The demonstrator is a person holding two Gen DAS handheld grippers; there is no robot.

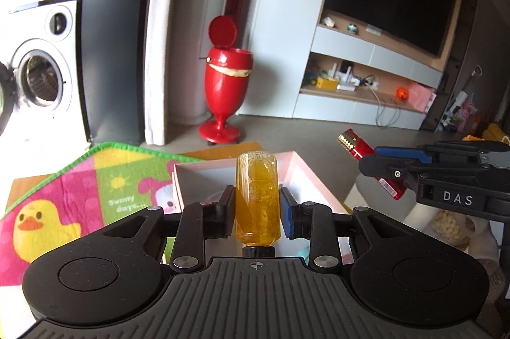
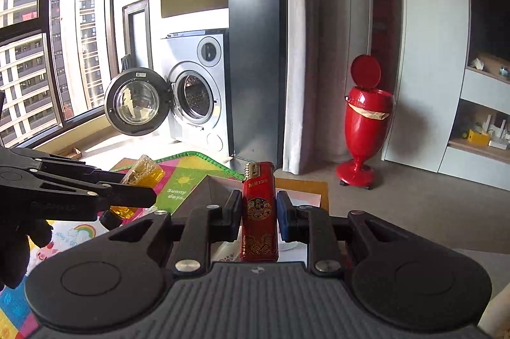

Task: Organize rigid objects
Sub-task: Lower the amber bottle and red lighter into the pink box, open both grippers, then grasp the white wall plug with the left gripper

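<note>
Aloft, bottle (image 1: 258,198) and lighter (image 2: 258,211), above box rim (image 1: 299,160).

Bottle (image 1: 258,198) cap hidden behind gripper body, shelf items (image 1: 338,77) too small

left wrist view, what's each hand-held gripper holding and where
Left hand-held gripper clamps the amber bottle around its body, cap toward the camera. Right one clamps the red lighter mid-body.
</note>
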